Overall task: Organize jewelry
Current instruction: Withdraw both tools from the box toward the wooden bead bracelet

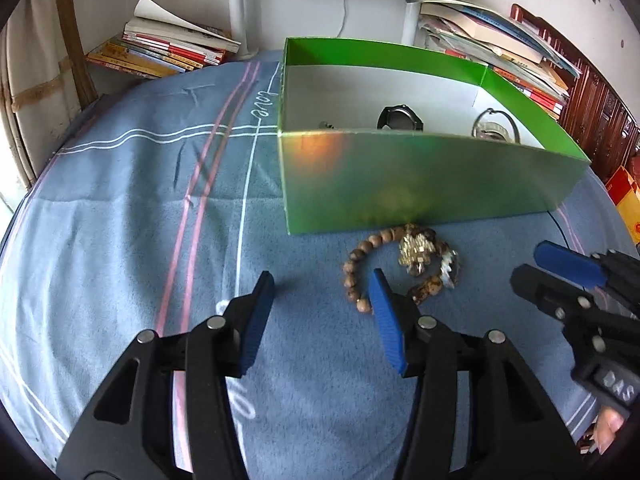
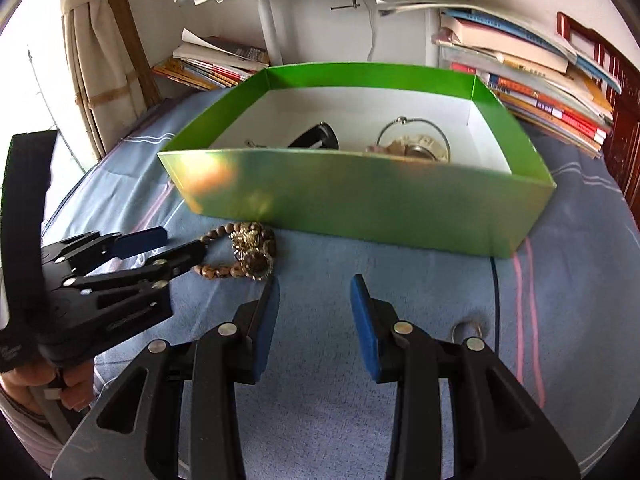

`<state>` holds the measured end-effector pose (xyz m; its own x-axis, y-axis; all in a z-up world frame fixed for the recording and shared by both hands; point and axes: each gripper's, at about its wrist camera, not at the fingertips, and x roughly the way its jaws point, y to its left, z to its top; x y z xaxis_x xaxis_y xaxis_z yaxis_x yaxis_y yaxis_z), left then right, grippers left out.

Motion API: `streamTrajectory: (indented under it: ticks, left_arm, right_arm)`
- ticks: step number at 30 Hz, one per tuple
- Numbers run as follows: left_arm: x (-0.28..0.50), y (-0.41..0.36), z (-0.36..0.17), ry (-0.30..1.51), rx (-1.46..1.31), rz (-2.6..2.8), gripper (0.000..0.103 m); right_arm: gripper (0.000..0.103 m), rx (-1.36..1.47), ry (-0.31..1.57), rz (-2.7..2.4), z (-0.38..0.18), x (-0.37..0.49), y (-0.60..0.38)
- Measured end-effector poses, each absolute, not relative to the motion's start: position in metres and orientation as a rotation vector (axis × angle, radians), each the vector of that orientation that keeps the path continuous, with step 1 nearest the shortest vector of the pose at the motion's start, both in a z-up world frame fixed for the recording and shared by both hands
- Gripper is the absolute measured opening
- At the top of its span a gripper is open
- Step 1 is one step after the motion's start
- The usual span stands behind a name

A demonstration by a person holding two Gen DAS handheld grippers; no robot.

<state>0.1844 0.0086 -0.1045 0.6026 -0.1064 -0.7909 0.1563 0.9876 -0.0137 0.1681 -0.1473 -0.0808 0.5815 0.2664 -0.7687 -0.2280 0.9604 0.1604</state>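
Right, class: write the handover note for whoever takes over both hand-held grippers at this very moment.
Left hand-held gripper: open, empty, above the blue striped cloth.
Right hand-held gripper: open, empty.
Brown wooden bead bracelet and glittery gold-silver ornament: on the cloth, against the green cardboard box's near wall.
Done: black watch and silver wire bangle lie in the box.
Left: bracelet, ornament, and a small metal ring beside the right gripper.

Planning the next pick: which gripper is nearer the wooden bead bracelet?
Left. The left gripper has one finger right at the wooden bead bracelet; the right gripper hovers over bare cloth beside it.
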Motion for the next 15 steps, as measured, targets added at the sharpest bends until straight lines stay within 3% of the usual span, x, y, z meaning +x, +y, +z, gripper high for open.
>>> streamTrajectory:
  ticks: [15]
  left_arm:
    - [0.129, 0.016, -0.106, 0.937, 0.002, -0.258, 0.052]
  right_arm:
    - [0.037, -0.106, 0.915, 0.43, -0.082, 0.163, -0.083]
